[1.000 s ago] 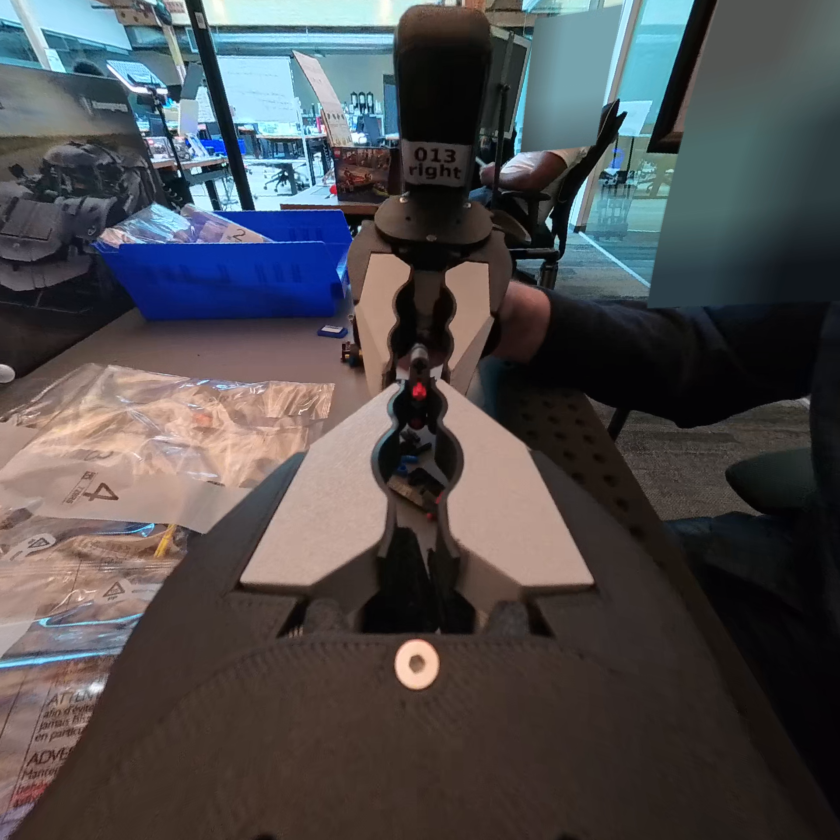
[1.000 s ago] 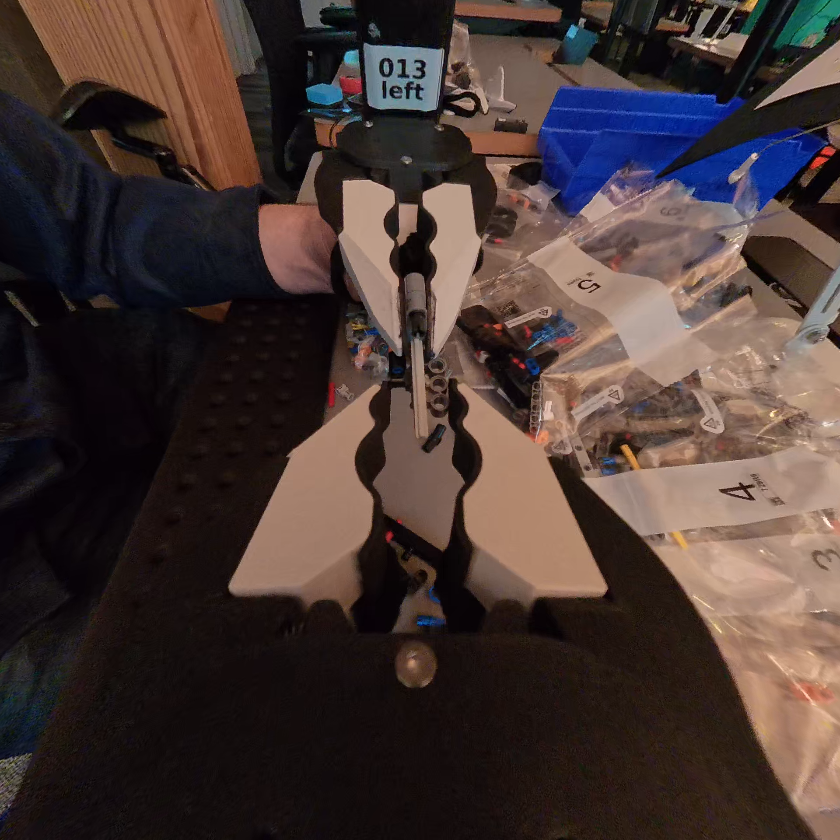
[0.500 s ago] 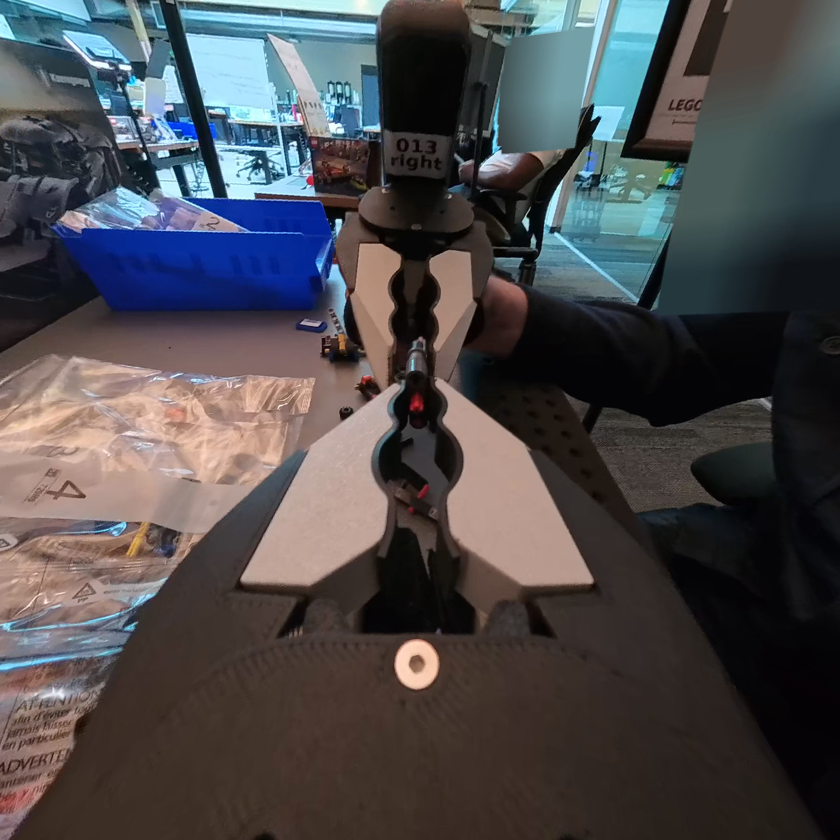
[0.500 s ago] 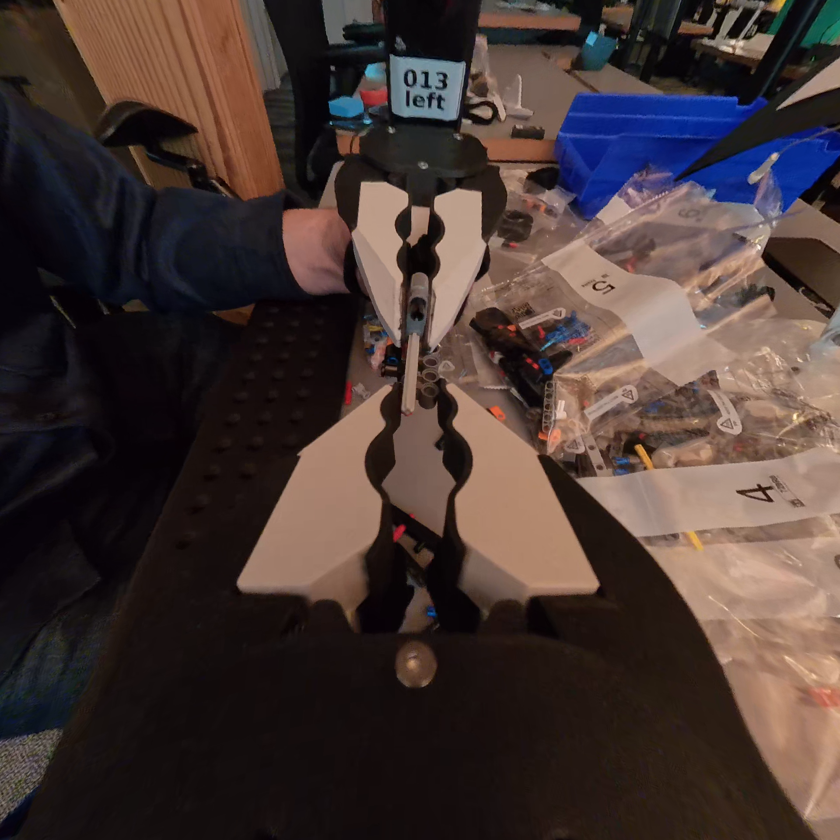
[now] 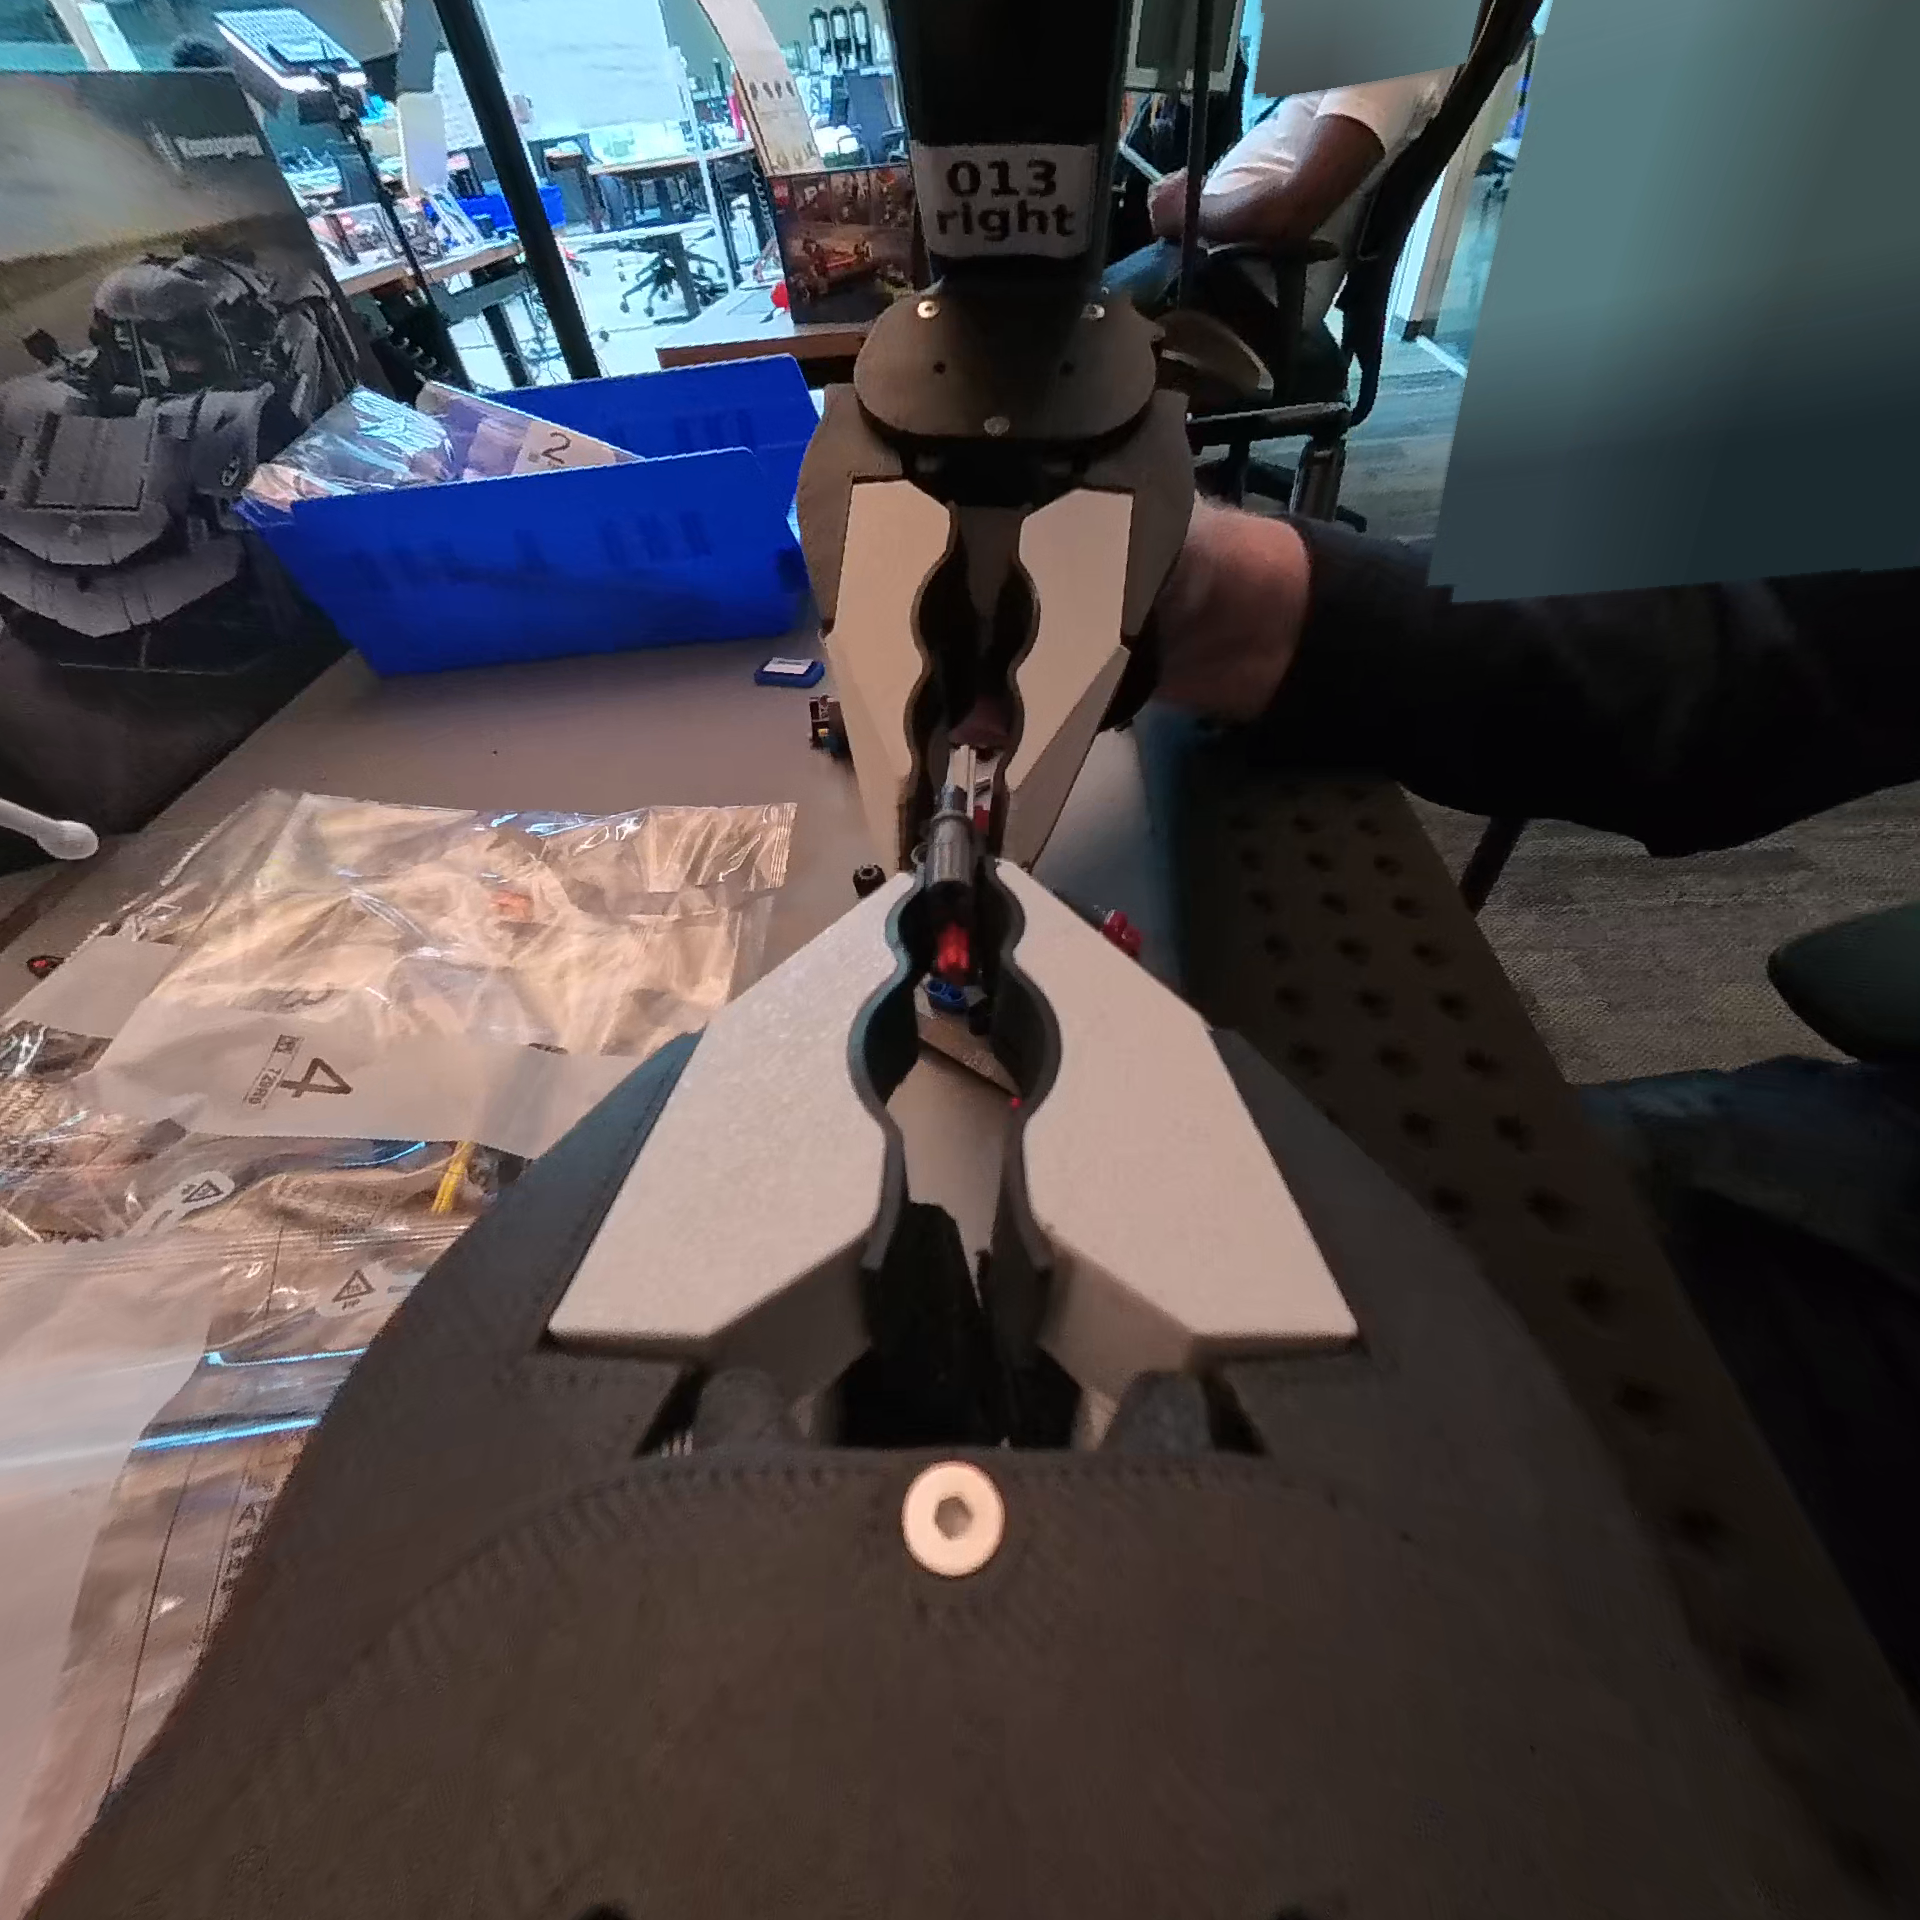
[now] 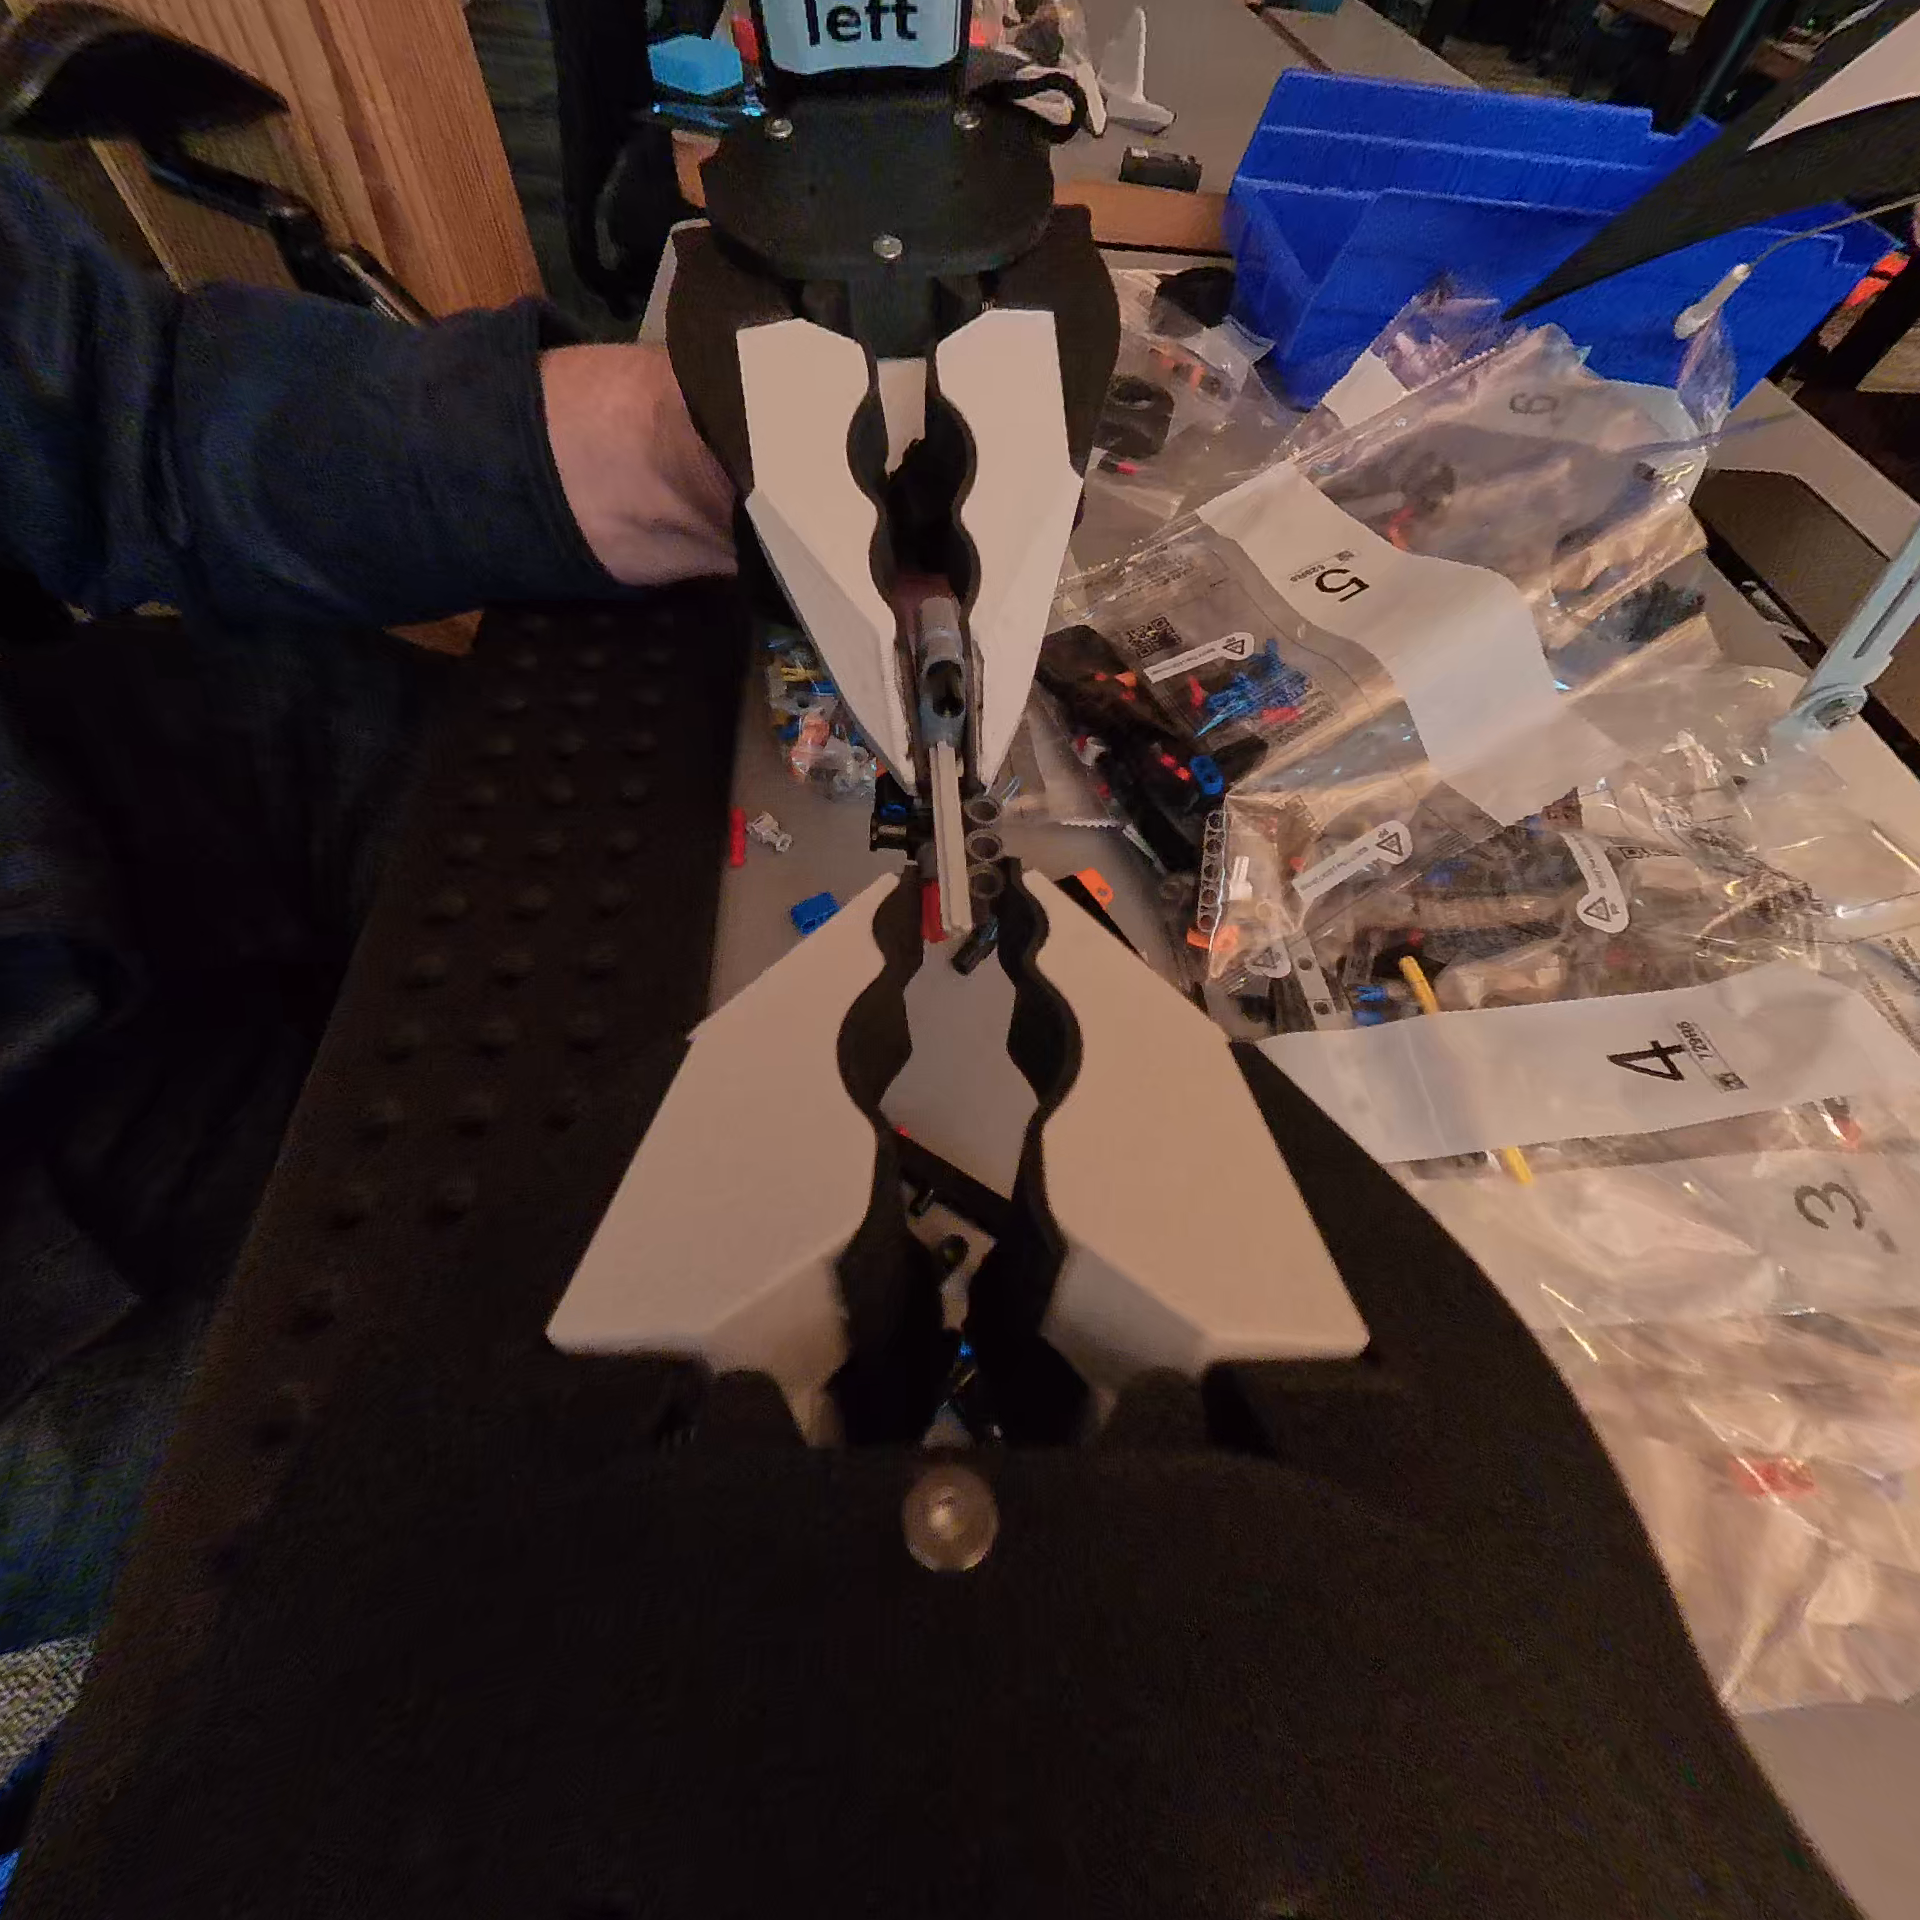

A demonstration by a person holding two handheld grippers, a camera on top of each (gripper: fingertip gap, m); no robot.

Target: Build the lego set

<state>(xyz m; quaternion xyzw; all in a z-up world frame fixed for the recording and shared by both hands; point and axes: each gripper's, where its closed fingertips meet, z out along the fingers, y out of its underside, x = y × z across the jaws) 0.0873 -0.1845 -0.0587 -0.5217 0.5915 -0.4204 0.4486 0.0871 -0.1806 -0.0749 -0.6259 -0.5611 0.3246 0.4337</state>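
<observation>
My left gripper [image 5: 951, 878] is shut on a grey connector [image 5: 951, 844], which also shows in the right wrist view [image 6: 940, 675]. A white axle [image 6: 951, 852] sticks out of the connector toward my right gripper [image 6: 961, 883]. The right fingers stand a little apart on either side of the axle's free end and do not visibly clamp it. The two grippers face each other nose to nose above the table edge. A dark grey beam with holes [image 6: 982, 842] lies beside the axle; I cannot tell whether it rests on the table.
Numbered clear bags of parts [image 6: 1455, 831] cover the table on one side [image 5: 364, 987]. Loose small pieces [image 6: 810, 727] lie below the grippers. A blue bin [image 5: 540, 561] stands at the back. A black perforated surface [image 6: 499, 935] borders the table. A person's sleeve [image 6: 260, 468] holds the left gripper. Less than 4 cm separates the two grippers' tips.
The two grippers have drawn closer together and each looks larger in the other's view. The axle end stays between my right fingers. The left gripper's hold has not changed.
</observation>
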